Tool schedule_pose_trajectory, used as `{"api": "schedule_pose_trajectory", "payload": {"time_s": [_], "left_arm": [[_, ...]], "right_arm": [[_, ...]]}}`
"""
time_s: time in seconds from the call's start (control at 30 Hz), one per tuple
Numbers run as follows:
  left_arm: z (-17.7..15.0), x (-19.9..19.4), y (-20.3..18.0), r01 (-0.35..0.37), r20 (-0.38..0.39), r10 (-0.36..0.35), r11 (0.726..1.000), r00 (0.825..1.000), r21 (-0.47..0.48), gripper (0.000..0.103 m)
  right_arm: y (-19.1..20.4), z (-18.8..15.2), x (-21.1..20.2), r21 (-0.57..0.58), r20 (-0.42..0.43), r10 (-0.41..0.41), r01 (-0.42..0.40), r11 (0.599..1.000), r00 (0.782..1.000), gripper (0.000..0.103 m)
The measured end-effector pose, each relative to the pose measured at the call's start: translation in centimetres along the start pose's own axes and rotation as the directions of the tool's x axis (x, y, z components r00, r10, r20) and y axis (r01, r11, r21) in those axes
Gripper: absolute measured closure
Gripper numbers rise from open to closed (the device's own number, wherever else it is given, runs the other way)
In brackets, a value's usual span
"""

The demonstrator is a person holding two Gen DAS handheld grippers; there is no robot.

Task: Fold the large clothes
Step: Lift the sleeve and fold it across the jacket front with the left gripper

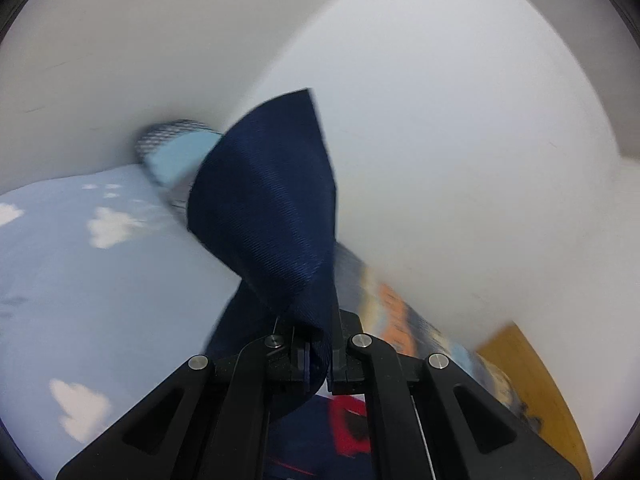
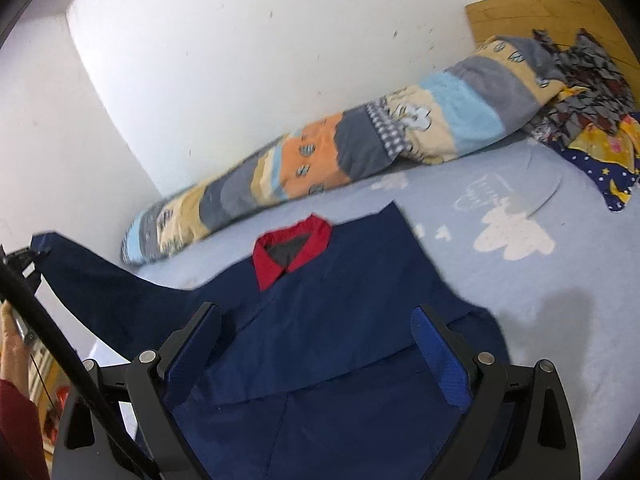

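The left gripper [image 1: 318, 364] is clamped on a twill-woven navy sleeve [image 1: 272, 208] lifted off the bed [image 2: 520, 280], while the right gripper [image 2: 316, 344] hangs wide apart, holding nothing, over the red-collared navy shirt [image 2: 320, 320] lying flat beside a rolled patchwork quilt [image 2: 360, 144].

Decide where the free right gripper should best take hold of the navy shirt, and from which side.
Probably the flat right shoulder corner of the navy shirt, approached from above: that edge lies exposed on the bedsheet, mirroring the sleeve the left gripper holds raised.
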State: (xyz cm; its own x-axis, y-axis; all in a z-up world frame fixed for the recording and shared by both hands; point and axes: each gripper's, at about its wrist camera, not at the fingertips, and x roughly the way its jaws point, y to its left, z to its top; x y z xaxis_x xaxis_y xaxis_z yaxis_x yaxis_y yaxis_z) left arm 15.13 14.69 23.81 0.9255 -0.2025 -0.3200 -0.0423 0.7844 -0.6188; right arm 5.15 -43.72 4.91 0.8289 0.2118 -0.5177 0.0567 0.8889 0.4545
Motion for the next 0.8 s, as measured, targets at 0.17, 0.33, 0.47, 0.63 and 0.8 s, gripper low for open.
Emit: {"api": "schedule_pose_trajectory", "payload": {"time_s": [0.17, 0.33, 0.47, 0.63, 0.8], "left_arm": [[-6.3, 4.0, -11.4, 0.117, -0.108, -0.108, 0.99, 0.988, 0.084, 0.099], [-17.0, 10.8, -19.5, 0.199, -0.265, -0.157, 0.97, 0.951, 0.14, 0.098], [-30.1, 15.5, -23.2, 0.245, -0.441, -0.135, 0.948, 0.887, 0.203, 0.097], [-44.4, 20.5, -22.6, 0.199, -0.589, 0.05, 0.915, 0.807, 0.35, 0.074], [-49.9, 19.8, -21.1, 0.23, -0.678, 0.12, 0.886, 0.725, 0.403, 0.043]], "right_arm": [[-1.2, 1.2, -3.2, 0.031, 0.081, -0.006, 0.004, 1.0, 0.997, 0.005], [-2.3, 2.0, -5.7, 0.058, 0.138, -0.019, 0.011, 0.998, 0.99, 0.005], [-2.9, 2.5, -7.2, 0.075, 0.182, -0.038, 0.025, 0.997, 0.983, 0.005], [-3.3, 2.8, -7.7, 0.074, 0.194, -0.052, 0.038, 0.997, 0.98, 0.005], [-3.6, 2.9, -7.2, 0.068, 0.179, -0.05, 0.039, 0.997, 0.983, 0.005]]}}
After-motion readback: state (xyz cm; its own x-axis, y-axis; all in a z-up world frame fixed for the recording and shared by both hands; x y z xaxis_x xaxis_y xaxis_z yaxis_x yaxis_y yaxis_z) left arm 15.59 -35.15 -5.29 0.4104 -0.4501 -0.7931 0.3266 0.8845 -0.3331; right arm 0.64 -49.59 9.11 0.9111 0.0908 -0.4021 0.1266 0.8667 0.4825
